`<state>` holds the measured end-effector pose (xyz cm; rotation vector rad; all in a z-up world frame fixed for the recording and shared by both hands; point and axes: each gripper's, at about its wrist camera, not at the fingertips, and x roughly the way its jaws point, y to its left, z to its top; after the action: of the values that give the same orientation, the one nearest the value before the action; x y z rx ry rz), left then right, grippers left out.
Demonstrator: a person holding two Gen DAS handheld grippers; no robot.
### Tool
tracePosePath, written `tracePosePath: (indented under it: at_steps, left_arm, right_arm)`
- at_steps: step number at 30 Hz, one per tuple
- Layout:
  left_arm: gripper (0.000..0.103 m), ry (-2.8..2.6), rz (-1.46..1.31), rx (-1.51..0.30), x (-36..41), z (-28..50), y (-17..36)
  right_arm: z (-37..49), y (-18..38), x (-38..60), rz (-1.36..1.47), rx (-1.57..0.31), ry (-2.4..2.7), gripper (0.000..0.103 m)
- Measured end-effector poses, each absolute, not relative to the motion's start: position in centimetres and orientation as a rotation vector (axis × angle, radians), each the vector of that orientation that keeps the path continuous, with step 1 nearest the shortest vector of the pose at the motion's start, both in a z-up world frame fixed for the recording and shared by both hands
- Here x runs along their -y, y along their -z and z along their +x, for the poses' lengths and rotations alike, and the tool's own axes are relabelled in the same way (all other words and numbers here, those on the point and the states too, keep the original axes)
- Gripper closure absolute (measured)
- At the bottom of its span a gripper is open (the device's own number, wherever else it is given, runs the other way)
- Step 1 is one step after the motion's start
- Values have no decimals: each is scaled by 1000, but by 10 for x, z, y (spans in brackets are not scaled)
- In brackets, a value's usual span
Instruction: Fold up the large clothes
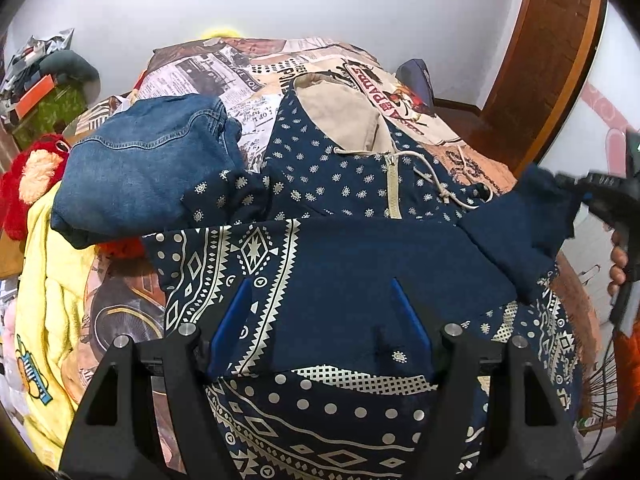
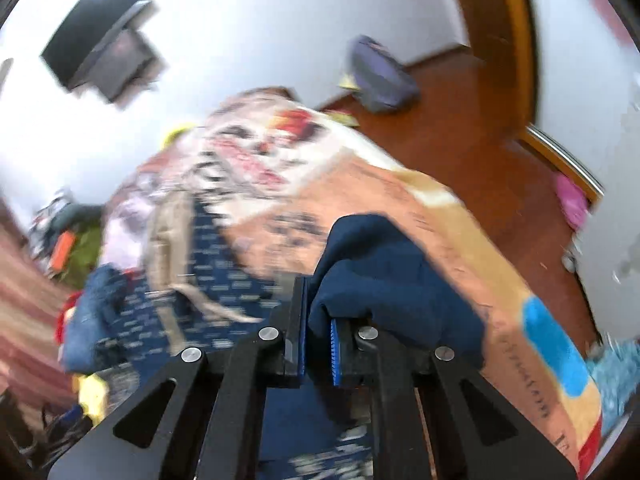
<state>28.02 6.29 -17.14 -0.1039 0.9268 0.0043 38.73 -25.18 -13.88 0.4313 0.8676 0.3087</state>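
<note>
Bed [image 1: 460, 152]: printed cover; bore all items.
Hoodie [image 1: 344, 264]: navy, cream bandana print, tan hood lining and drawcord; lay face-up across the bed, one sleeve [image 1: 516, 220] raised off to the side.
Jeans [image 1: 140, 168]: folded, beside the hoodie.
Left gripper [image 1: 324, 316]: jaws spread over the hoodie's front, gripping nothing.
Right gripper [image 2: 318, 344]: jaws pressed together, pinching the plain navy sleeve [image 2: 392, 280]; view blurred.
</note>
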Motion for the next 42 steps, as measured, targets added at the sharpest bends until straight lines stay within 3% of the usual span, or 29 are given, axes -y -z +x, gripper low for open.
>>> tracePosePath:
  at_steps: [7,11,25,31,36,42]
  left_arm:
    - [33,35,-122,-867,-73,266,141]
    - [33,54,-164,-856,-89,255,128]
    - [33,-28,-222,-892,-151,229,139]
    - [33,-18,-234,-934,-148,229,156]
    - [33,10,-190,-977,-134,238,163]
    - [33,46,-98,-997,-106,255,164]
  right_arm:
    - [366,79,171,439,-784,-570,95]
    - [356,77,118,402,-801,-680,95]
    - [325,192,-8,121,-1234,-809,95]
    - [310,207,-16,24,-1328,-790,88]
    - [310,190,8,71,-1363,-860,68]
    - [317,165,76,113,-1256,-766,66]
